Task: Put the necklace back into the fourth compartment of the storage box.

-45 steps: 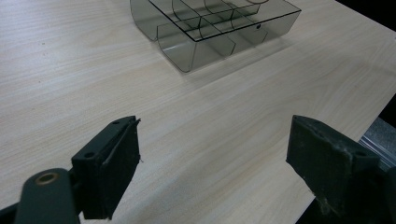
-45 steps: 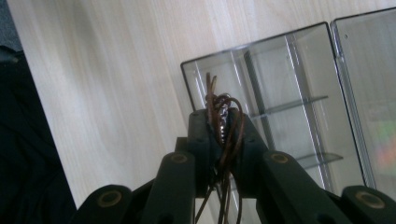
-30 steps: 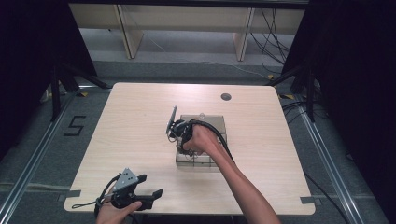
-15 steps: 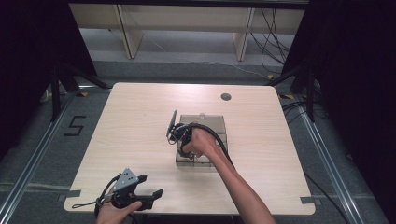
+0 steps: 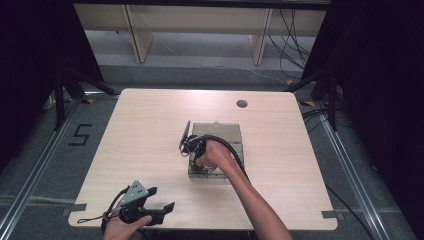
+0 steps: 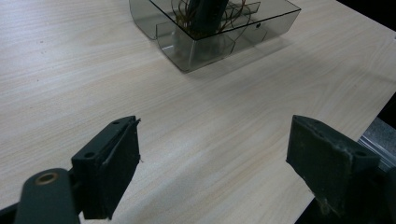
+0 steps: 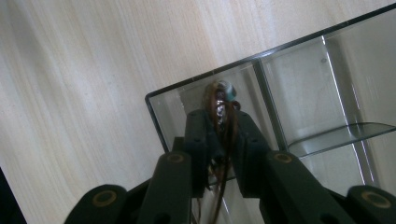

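A smoky clear compartment box [image 5: 231,132] sits at the middle of the wooden table [image 5: 145,135]. My right gripper [image 7: 223,116] points down into its corner compartment [image 7: 187,107], shut on a thin brown cord [image 7: 224,144] with a pale blue-green bead [image 7: 227,88] at its end. Its jaws have just been easing open a little, and the cord is still pinched between the pads. From above, the right gripper [image 5: 196,150] is under the hand at the box's left side. My left gripper [image 6: 212,158] stands wide open and bare over the table, at the front left [image 5: 162,212].
The box [image 6: 205,46] has several divided compartments, with brown cords showing through its wall. A round cable hole [image 5: 242,104] sits at the table's back right. The table's front edge runs close beside the left gripper. Cables and shelf legs lie on the floor beyond.
The right hand has shifted only slightly at the box. The left hand and its gripper have stayed where they were.
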Available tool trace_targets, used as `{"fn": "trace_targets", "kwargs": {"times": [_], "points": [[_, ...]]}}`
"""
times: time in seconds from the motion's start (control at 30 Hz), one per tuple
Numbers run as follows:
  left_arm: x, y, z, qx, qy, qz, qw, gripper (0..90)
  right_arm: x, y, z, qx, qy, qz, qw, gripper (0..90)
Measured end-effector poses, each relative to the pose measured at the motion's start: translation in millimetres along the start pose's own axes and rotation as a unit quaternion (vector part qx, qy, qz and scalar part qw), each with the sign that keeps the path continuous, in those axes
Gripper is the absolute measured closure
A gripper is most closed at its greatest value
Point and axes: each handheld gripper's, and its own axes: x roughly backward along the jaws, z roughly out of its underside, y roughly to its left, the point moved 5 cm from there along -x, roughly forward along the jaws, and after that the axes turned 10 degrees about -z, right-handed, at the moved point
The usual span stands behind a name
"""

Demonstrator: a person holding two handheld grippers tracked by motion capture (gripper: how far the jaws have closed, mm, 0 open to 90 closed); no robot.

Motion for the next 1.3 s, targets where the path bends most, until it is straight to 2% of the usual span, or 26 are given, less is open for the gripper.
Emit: {"fn": "trace_targets", "kwargs": {"times": [0.07,0.13,0.17,0.23,0.3,0.33,0.43,0.47,0.5,0.57,0.6,0.67,0.87,0.97,1.07,1.1,1.13,1.3], "points": [[-0.1,0.5,-0.2,0.000,0.000,0.001,1.0000,16.7,1.7,0.5,-0.2,-0.006,-0.022,-0.009,0.9997,76.3],[-0.4,0.5,-0.1,0.003,-0.001,0.000,1.0000,16.7,4.4,-0.1,0.4,-0.005,-0.016,-0.003,0.9999,75.8],[-0.6,0.2,-0.1,0.004,-0.001,0.000,1.0000,16.7,5.9,0.5,1.5,-0.012,-0.017,-0.001,0.9998,75.1],[-0.2,0.5,0.1,-0.001,0.001,0.000,1.0000,16.7,8.2,-0.5,2.1,-0.004,-0.022,-0.003,0.9998,73.8],[-0.5,0.0,0.3,0.001,0.001,0.001,1.0000,16.7,11.5,-0.9,3.6,-0.007,-0.027,0.001,0.9996,71.8],[-0.7,0.0,0.4,0.001,0.000,0.000,1.0000,16.7,12.6,0.0,4.5,-0.017,-0.032,0.003,0.9993,71.1],[-0.9,0.1,0.0,0.003,0.000,0.000,1.0000,16.7,18.5,-0.6,6.1,-0.009,-0.038,0.005,0.9992,69.6],[-1.0,0.3,0.1,0.003,-0.001,-0.001,1.0000,16.7,21.5,0.8,7.1,-0.021,-0.040,0.009,0.9989,68.9],[-0.5,1.1,0.5,-0.002,0.002,-0.003,1.0000,16.7,21.9,0.1,7.1,-0.017,-0.044,0.005,0.9989,68.2],[-1.0,0.3,0.3,0.002,-0.001,0.000,1.0000,16.7,24.7,-1.1,8.9,-0.013,-0.052,0.009,0.9985,67.7],[-0.9,0.4,0.2,0.002,-0.001,-0.002,1.0000,16.7,26.1,0.8,9.4,-0.023,-0.049,0.010,0.9985,67.6],[-1.0,0.6,0.4,0.000,0.001,-0.002,1.0000,16.7,28.8,1.8,10.4,-0.029,-0.054,0.009,0.9981,66.8],[-1.3,-0.2,0.3,0.004,-0.002,-0.003,1.0000,16.7,33.3,3.7,12.6,-0.026,-0.064,0.017,0.9975,62.1],[-0.8,1.4,0.8,-0.003,0.003,-0.003,1.0000,16.7,36.0,3.0,14.0,-0.021,-0.069,0.014,0.9973,60.0],[-0.8,1.4,0.9,-0.003,0.003,-0.003,1.0000,16.7,41.1,3.1,16.4,-0.029,-0.086,0.021,0.9956,56.6],[-1.2,0.9,0.7,0.000,0.002,-0.004,1.0000,16.7,42.1,5.2,16.7,-0.034,-0.094,0.012,0.9949,55.6],[-1.2,0.9,0.8,-0.001,0.003,-0.004,1.0000,16.7,43.0,4.3,18.0,-0.029,-0.096,0.016,0.9948,55.1],[-1.5,1.0,1.3,-0.003,0.004,-0.005,1.0000,16.7,47.1,2.8,25.8,-0.036,-0.105,0.014,0.9937,53.9]]}}
